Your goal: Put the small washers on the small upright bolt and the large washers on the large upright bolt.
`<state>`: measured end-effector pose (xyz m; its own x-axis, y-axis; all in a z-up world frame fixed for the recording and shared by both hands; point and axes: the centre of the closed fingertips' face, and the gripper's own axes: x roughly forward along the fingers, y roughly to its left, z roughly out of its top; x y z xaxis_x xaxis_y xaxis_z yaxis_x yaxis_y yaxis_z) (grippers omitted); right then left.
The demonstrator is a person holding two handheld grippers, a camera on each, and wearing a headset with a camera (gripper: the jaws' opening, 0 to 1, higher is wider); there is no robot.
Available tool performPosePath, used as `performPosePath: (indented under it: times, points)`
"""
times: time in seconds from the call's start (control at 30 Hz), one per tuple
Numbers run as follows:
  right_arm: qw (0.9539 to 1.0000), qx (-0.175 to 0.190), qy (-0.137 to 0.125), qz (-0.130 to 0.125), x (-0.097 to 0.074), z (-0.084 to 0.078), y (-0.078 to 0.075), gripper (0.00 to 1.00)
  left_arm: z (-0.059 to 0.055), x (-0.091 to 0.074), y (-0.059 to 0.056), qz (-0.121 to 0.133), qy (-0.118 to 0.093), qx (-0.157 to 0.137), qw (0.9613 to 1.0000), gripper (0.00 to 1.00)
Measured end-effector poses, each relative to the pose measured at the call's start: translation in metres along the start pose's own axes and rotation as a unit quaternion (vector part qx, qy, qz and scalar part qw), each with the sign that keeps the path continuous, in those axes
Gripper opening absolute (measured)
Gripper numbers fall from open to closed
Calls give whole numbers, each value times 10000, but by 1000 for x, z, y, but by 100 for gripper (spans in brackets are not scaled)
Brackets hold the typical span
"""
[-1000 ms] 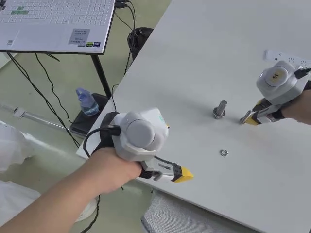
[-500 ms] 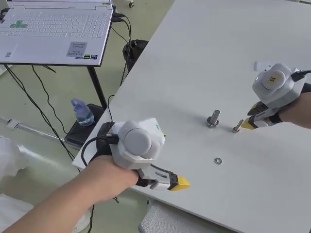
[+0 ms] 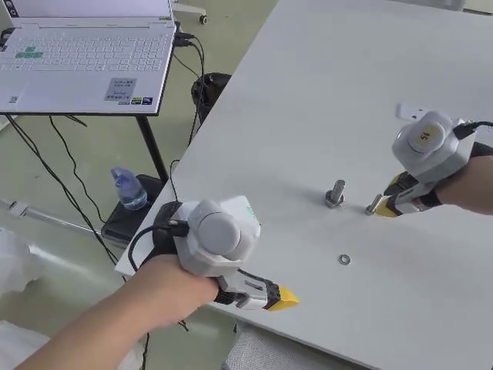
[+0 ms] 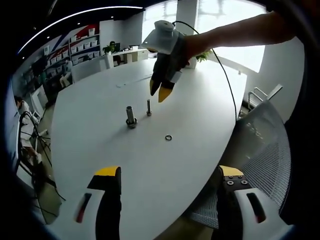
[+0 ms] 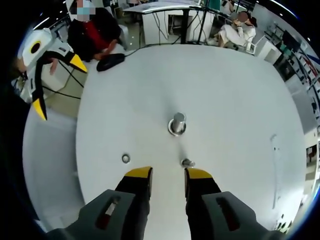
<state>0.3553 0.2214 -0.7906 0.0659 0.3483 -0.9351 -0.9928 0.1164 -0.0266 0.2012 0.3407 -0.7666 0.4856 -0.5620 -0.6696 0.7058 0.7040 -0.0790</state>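
We hold the right tool point(image 5: 168, 174) with its jaws a little apart and nothing between them. Its tips are just beside the small bolt point(image 5: 188, 163), which stands close to the large bolt point(image 5: 178, 122) on the white table point(image 3: 308, 92). One washer point(image 3: 344, 260) lies flat near the large bolt. Our left tool point(image 4: 169, 172) is wide open and empty, well apart from the large bolt.

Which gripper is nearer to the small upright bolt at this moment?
Right. The right gripper has its tips just beside the small upright bolt, without gripping it. The left gripper hangs at the near edge of the table, far from the bolt.
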Motion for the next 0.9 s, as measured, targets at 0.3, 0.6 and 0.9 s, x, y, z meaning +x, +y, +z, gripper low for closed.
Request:
performPosePath:
  times: [0.3, 0.6, 0.9]
  points:
    - [9997, 16, -61, 254, -2, 1, 30, 28, -3, -3, -3, -19, 13, 23, 10000, 78]
    - [9992, -8, -21, 392, 3, -8, 54, 29, -4, -3, -7, -48, 39, 69, 10000, 77]
    - [9992, -17, -75, 385, 8, -13, 66, 30, -3, -3, -10, -54, 34, 70, 10000, 77]
